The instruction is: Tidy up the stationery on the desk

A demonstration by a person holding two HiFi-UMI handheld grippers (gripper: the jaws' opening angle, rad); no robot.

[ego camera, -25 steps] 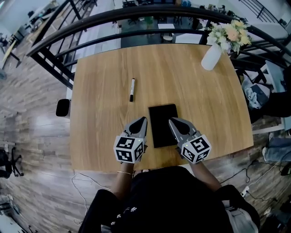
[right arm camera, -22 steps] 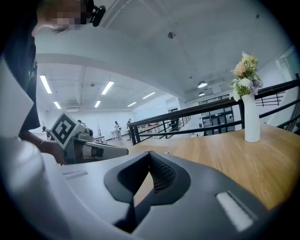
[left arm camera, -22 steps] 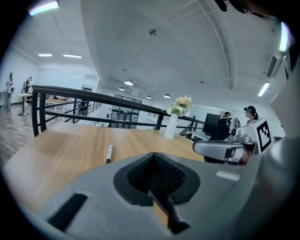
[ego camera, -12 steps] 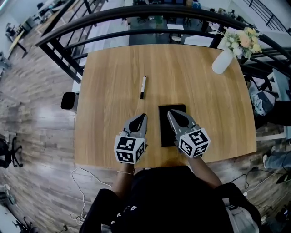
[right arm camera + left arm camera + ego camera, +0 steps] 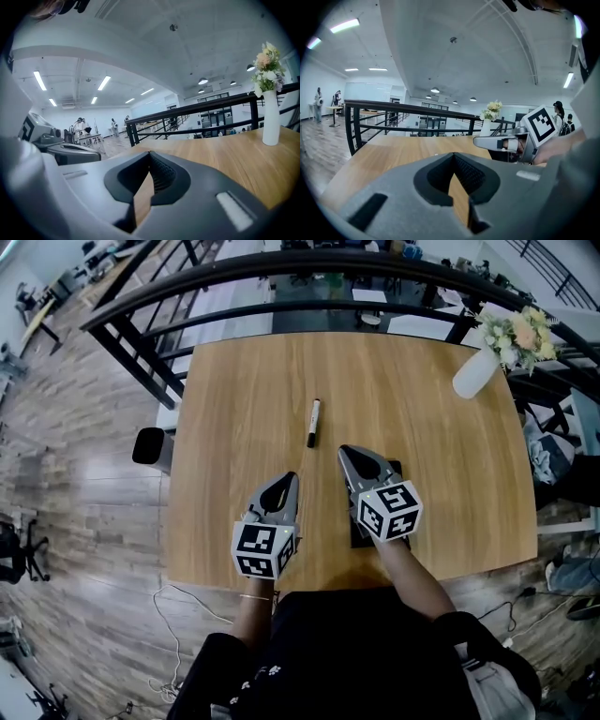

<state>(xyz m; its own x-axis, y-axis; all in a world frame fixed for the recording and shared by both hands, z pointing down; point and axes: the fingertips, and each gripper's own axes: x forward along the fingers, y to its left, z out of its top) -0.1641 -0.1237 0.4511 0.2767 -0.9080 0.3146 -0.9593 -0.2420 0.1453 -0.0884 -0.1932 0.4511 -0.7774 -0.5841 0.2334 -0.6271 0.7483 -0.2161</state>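
Observation:
A black-and-white pen (image 5: 313, 422) lies on the wooden desk (image 5: 234, 418), a little past both grippers. A black notebook (image 5: 395, 470) lies near the front edge, mostly hidden under my right gripper (image 5: 343, 450), which is shut and empty above it. My left gripper (image 5: 292, 476) hovers left of the notebook, also shut with nothing in it. In the left gripper view the left gripper (image 5: 453, 154) points across the desk, with the right gripper (image 5: 480, 139) beside it. In the right gripper view the right gripper (image 5: 150, 153) shows its jaws pressed together.
A white vase of flowers (image 5: 475, 371) stands at the desk's far right corner, also seen as the vase (image 5: 271, 122) in the right gripper view. A black railing (image 5: 281, 277) runs behind the desk. The person's body is at the front edge.
Both grippers have moved forward over the desk. The right one now covers most of the notebook, its tip nearer the pen. Both stay shut.

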